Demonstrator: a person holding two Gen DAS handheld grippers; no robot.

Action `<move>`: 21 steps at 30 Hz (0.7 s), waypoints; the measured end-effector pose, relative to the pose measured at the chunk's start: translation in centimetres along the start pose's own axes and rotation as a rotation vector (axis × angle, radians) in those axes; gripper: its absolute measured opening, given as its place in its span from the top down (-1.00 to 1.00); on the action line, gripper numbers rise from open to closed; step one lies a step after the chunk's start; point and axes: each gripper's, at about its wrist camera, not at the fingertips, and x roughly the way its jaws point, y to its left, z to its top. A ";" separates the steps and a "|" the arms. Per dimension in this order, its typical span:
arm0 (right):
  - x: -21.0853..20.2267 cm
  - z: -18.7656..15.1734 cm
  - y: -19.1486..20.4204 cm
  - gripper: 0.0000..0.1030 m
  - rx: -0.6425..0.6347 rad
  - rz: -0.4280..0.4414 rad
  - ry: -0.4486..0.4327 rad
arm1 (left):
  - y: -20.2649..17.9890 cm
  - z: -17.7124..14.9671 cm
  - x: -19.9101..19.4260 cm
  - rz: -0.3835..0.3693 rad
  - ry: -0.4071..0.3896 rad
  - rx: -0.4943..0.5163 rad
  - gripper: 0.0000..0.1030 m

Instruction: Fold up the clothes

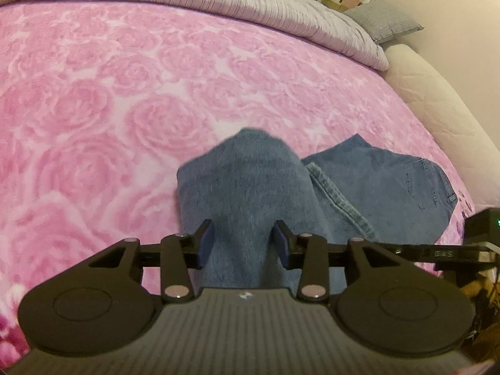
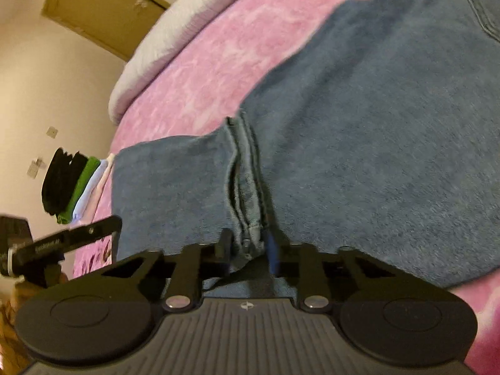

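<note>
Jeans (image 2: 359, 143) lie partly folded on my bed's pink rose blanket (image 1: 109, 93), my right gripper (image 2: 248, 250) clamped on the hem seam at six o'clock, my left gripper (image 1: 242, 242) loosely straddling raised denim, final folds remaining.

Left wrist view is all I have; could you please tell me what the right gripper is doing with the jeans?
Observer: The right gripper has its pads closed on the thick stitched seam of the jeans, at the near edge of the fabric.
Operator: Thank you. Is any other clothing nearby?
Observer: Yes, a stack of folded clothes, black, green, pale blue and white, sits by the far edge of the pink blanket.
Operator: And beyond the bed?
Observer: A brown door shows in the wall behind it.
</note>
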 end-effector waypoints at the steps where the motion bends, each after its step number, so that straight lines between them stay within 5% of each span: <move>1: -0.4 -0.1 0.2 0.66 -0.010 -0.004 -0.020 | -0.2 0.4 -0.1 0.001 -0.008 0.011 0.31; 4: -3.8 -0.1 0.7 0.70 -0.053 -0.021 -0.166 | -1.0 1.8 -0.1 -0.016 -0.017 0.058 0.30; 8: -9.8 0.8 0.4 0.69 -0.115 -0.207 -0.363 | -2.9 2.8 2.5 -0.028 0.032 0.139 0.28; 12: -11.0 1.0 -4.8 0.28 0.108 -0.366 -0.342 | -4.9 2.2 6.1 -0.017 0.104 0.198 0.24; 14: -11.1 0.0 -7.8 0.28 0.253 -0.306 -0.342 | -5.1 1.8 6.5 0.003 0.105 0.210 0.21; 18: -11.6 -2.0 -10.3 0.28 0.380 -0.044 -0.390 | -4.7 1.9 6.8 0.000 0.109 0.187 0.21; 21: -9.8 -1.4 -10.3 0.33 0.369 -0.064 -0.316 | -4.5 2.0 7.0 0.003 0.111 0.176 0.19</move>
